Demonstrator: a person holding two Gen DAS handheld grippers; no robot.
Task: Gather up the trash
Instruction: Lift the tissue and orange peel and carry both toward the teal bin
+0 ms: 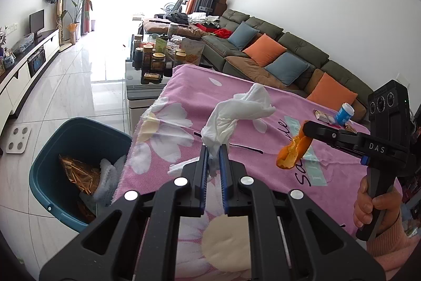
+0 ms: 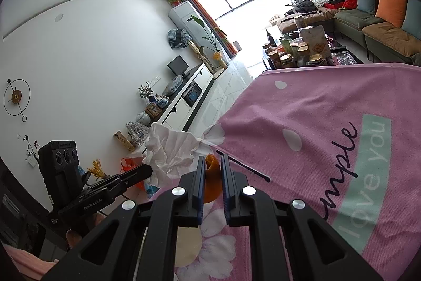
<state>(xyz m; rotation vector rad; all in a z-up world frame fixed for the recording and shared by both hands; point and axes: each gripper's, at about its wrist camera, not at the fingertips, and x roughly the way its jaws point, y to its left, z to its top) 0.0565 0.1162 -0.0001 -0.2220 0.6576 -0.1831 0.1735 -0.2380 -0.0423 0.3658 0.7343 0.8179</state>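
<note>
Your left gripper [image 1: 215, 149] pinches a crumpled white tissue [image 1: 236, 112] above the pink cloth [image 1: 263, 149]. Your right gripper [image 1: 306, 129] holds an orange peel [image 1: 293, 152]. The teal bin [image 1: 52, 149] stands at the left.

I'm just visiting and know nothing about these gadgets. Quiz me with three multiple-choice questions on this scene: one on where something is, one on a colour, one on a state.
1. Where is the bin?
A. on the sofa
B. on the floor beside the pink cloth's edge
C. on the cloth

2. What colour is the peel in the right gripper?
A. orange
B. green
C. purple

3. What is the left gripper doing?
A. open, holding nothing
B. shut on the tissue
C. shut on a bottle

Answers:
1 B: the left view shows it on the tiles next to the cloth.
2 A: both views show an orange peel.
3 B: white tissue is pinched between its fingers, bulging beyond their tips.
</note>
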